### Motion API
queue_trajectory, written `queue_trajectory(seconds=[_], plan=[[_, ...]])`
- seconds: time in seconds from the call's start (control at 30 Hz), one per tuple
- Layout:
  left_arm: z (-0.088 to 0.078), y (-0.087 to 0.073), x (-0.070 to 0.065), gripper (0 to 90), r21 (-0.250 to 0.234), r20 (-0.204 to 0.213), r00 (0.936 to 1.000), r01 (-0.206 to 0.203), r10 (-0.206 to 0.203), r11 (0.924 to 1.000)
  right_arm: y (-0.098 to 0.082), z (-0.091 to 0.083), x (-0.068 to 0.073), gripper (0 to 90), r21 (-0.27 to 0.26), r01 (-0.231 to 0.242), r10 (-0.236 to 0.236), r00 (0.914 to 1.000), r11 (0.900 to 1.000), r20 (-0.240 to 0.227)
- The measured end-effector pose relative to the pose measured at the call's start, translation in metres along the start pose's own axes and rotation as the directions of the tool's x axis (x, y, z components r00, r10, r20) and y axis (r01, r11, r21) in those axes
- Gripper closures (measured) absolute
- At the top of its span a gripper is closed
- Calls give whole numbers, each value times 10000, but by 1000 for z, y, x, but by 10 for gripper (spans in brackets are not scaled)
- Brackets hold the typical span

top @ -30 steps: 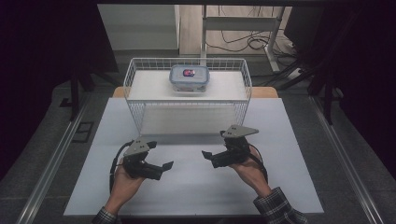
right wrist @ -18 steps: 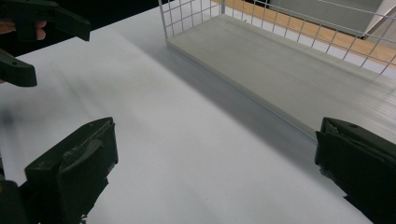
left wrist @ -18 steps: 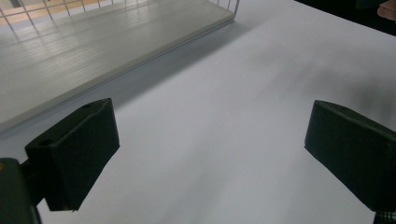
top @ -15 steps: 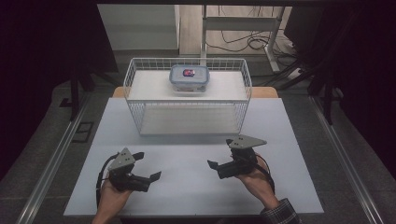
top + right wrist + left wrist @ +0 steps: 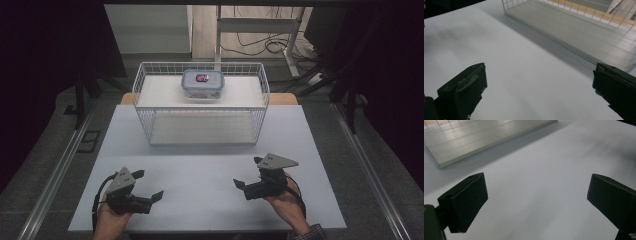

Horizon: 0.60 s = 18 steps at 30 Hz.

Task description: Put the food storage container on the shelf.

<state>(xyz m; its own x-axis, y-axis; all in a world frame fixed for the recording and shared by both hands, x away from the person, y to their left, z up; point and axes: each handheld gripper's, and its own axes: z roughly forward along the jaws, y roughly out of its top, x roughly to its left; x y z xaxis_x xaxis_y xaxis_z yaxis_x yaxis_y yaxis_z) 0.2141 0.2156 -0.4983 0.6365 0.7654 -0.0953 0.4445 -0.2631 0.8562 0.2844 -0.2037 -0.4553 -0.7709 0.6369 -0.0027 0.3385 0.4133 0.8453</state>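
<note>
Down at the near edge of the white bench (image 5: 210, 195), the left claw (image 5: 147, 186) and the right claw (image 5: 248, 172) sit well apart, each held in a hand that comes in from the bottom of the high view; the left hand (image 5: 107, 224) grips its tool from below, and the right hand (image 5: 286, 204) does likewise, with a patterned cuff just showing at the wrist; both claws point inward toward one another across a bare stretch of bench; a grey three-cornered plate tops each one, and a black cable loops off the left claw's outer side; in the left gripper view the two black jaws stand wide apart with nothing between them but white bench surface, so the left claw (image 5: 536, 202) is open and empty; in the right gripper view the jaws are likewise spread wide over the bench, so the right claw (image 5: 539, 87) is open and empty too; the nearest thing to them is the white wire basket (image 5: 150, 107), which stands at the far middle of the bench, well apart from both claws; inside it, toward its back, sits a clear lidded food container (image 5: 202, 85) with something red and dark in it; the basket's pale floor (image 5: 584, 30) shows ahead of the right claw.
</note>
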Motion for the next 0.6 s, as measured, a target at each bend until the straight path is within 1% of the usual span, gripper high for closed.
queue_trajectory(seconds=[0.03, 0.07, 0.1, 0.13, 0.17, 0.27, 0.37, 0.4, 0.47, 0.5, 0.53, 0.57, 0.6], plan=[[-4, -4, 1, 25, 20, -180, 9998, -12, 13, 10000, -5, -4, -1, 0, 18, -7, 7, 9999, 10000, 143], [-4, -4, 1, 25, 20, -180, 9998, -12, 13, 10000, -5, -4, -1, 0, 18, -7, 7, 9999, 10000, 143], [-8, -8, 2, 24, 17, -316, 9995, -19, 20, 10000, -11, -7, -3, 0, 12, -7, 7, 9996, 10000, 271], [-8, -8, 2, 23, 17, -316, 9995, -19, 20, 10000, -11, -7, -3, 0, 12, -7, 7, 9996, 10000, 271], [-13, -12, 3, 23, -1, -476, 9989, -19, 19, 10000, -16, -11, -4, 0, 18, 0, -1, 9992, 10000, 409], [-17, -15, 5, 21, -14, -618, 9981, -16, 15, 10000, -20, -14, -6, 0, 9, -21, 20, 9986, 10000, 533], [-24, -24, 9, 18, 77, -959, 9954, 21, -14, 10000, -28, -21, -8, 0, 2, -3, 3, 9969, 10000, 781], [-24, -24, 9, 18, 77, -959, 9954, 21, -14, 10000, -28, -21, -8, 0, 2, -3, 3, 9969, 10000, 781], [-27, -29, 12, 17, 228, -1203, 9927, 14, 14, 9997, -32, -23, -9, 0, 32, -21, 18, 9962, 10000, 874], [-29, -35, 14, 15, 377, -1429, 9897, 37, 17, 9993, -36, -25, -10, 0, 90, -16, 7, 9953, 10000, 971], [-29, -35, 14, 13, 377, -1429, 9897, 37, 17, 9993, -36, -25, -10, 0, 90, -16, 7, 9953, 10000, 971], [-31, -40, 16, 12, 524, -1631, 9866, 91, -4, 9986, -41, -26, -11, 0, 201, -53, 32, 9944, 9998, 1052], [-31, -40, 16, 11, 524, -1631, 9866, 91, -4, 9986, -41, -26, -11, 0, 201, -53, 32, 9944, 9998, 1052]])
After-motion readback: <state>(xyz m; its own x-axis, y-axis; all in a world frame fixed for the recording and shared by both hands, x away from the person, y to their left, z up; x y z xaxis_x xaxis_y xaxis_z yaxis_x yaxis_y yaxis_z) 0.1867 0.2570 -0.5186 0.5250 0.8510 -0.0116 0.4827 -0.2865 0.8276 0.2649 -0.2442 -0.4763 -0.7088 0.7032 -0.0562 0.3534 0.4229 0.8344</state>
